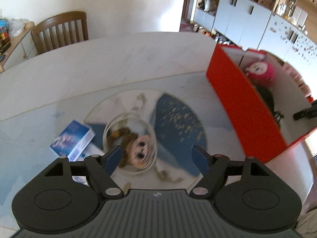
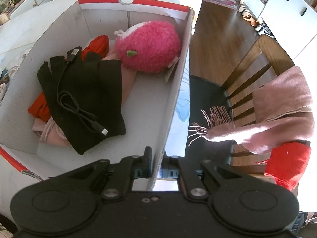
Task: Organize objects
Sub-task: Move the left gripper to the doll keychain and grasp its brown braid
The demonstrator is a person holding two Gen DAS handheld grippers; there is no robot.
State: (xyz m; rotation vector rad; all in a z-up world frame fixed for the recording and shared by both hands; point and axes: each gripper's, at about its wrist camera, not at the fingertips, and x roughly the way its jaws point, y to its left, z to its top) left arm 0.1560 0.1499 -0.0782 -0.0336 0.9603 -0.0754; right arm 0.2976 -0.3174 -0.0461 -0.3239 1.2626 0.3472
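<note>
Left wrist view: the left tool (image 1: 157, 154) hangs tilted down over the pale surface (image 1: 118, 59) with its jaws standing wide and nothing gripped between them. Below the gap lies a doll (image 1: 138, 148) with brown hair, face up on a blue spangled cloth (image 1: 178, 123), with a coil of white cord (image 1: 128, 136) ringed about its head. A small blue and white box (image 1: 73, 140) sits just beside the doll, toward the picture's left. To the picture's right stands a red carton (image 1: 243, 107), open at the top, with a pink plush toy (image 1: 261, 72) showing inside. This view is blurred.

Right wrist view: the right tool (image 2: 156, 164) is closed tight on the carton's near wall (image 2: 174, 91), one finger inside, one outside. Inside the carton lie the pink plush toy (image 2: 148, 45), a black glove (image 2: 85, 99) with a black USB cable (image 2: 79, 107) on top, red fabric (image 2: 97, 43) and pink cloth (image 2: 51, 132) beneath. Beyond the wall, a pink fringed scarf (image 2: 277, 109) drapes over a wooden chair (image 2: 255, 63).
</note>
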